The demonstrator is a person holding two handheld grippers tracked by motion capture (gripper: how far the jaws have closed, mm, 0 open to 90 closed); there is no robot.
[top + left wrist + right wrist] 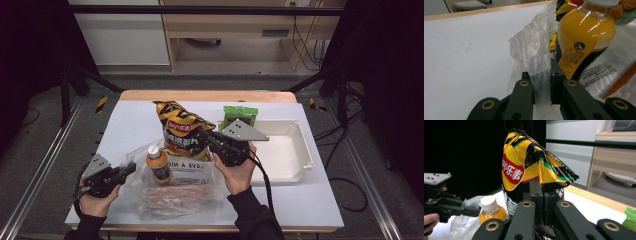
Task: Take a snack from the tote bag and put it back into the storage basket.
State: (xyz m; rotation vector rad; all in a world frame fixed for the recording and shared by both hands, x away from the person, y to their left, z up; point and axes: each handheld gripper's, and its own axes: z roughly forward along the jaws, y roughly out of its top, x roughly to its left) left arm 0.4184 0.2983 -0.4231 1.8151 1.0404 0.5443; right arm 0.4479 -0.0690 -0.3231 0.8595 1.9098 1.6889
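Right gripper [207,135] is clamped on a corner of the yellow-and-black chip bag [181,131], jaws pressed together on the crimped foil; the bag hangs upright, lifted above the clear plastic bag [170,187], its lower end by the bag's mouth. In the right gripper view the chip bag [524,167] rises straight over the jaws, red logo facing the camera, pinched at its right-hand fold. Left gripper [129,169] is closed on the edge of the plastic bag at the bag's left side, low over the table [310,200]; in the left gripper view a strip of clear film [540,75] runs down between the two jaws, which are nearly together on it. Orange juice bottle [159,164] stands upright inside the plastic bag, white cap up, just right of the left gripper and just left of the chip bag; it shows close in the left gripper view [584,37], touching the film. A flat pinkish packet [182,195] lies in the bag near the table's front edge. White tray [295,145] sits to the right of the right hand [239,172], empty part facing up, with a green packet [240,115] at its far left corner. Left hand [97,200] rests at the front left of the table.
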